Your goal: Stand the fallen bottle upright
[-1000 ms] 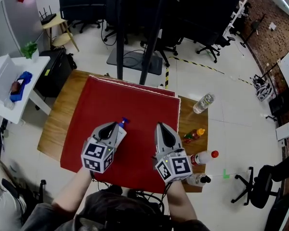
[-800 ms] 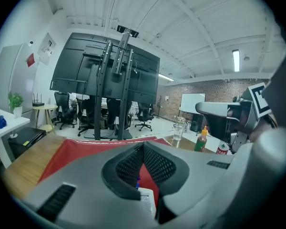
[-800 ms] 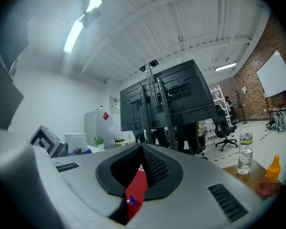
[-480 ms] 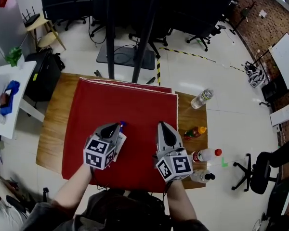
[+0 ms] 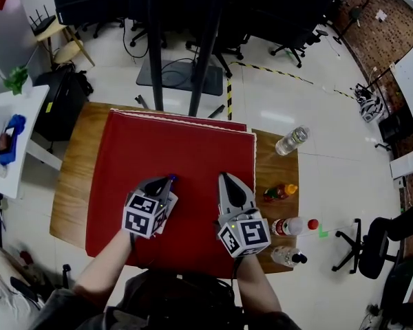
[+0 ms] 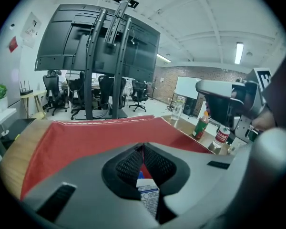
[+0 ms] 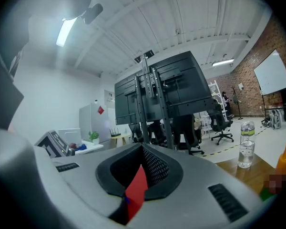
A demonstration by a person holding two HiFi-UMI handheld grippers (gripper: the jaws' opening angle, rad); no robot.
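A small bottle with a blue cap (image 5: 171, 179) and a white label (image 6: 147, 194) is clamped in my left gripper (image 5: 165, 184), low over the red cloth (image 5: 186, 150). It lies along the jaws, cap pointing away from me and peeking past the tips. In the left gripper view the jaws (image 6: 143, 149) close around its label. My right gripper (image 5: 226, 179) hovers beside it over the cloth, shut, with nothing held. In the right gripper view its jaws (image 7: 143, 149) meet, and only red cloth shows through the slot.
On the bare wood right of the cloth are a clear bottle (image 5: 291, 141), an orange-capped green bottle (image 5: 278, 192), a red-capped bottle (image 5: 293, 225) and a black-capped bottle (image 5: 286, 256). A black stand (image 5: 193, 47) and office chairs rise beyond the table's far edge.
Both grippers have sunk toward the cloth and drawn slightly back toward me. The blue-capped bottle stays in the left gripper, now lower and more covered by it.
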